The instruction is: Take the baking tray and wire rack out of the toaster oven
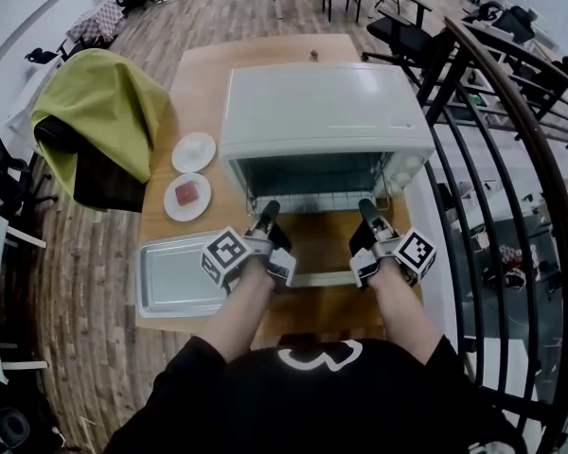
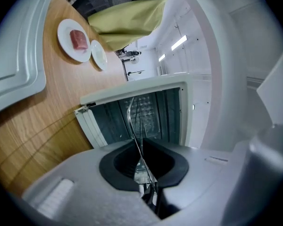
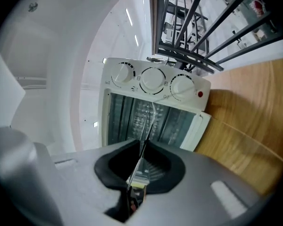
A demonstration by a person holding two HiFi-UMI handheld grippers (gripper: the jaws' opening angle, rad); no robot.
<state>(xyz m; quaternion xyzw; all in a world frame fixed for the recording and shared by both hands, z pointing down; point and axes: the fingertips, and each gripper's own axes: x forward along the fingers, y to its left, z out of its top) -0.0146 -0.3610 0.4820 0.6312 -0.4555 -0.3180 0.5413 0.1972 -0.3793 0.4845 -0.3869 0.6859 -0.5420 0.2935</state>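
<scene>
The tray (image 1: 170,277) already lies on the worktop (image 1: 161,220). Left tool (image 1: 268,213) and right tool (image 1: 367,209) both clamp the rack (image 1: 317,202), not yet clear of the oven (image 1: 322,112).

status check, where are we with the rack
Left gripper and right gripper both shut on wire rack at toaster oven mouth. Baking tray already out, on table at left. Nothing in the way over open door.
</scene>
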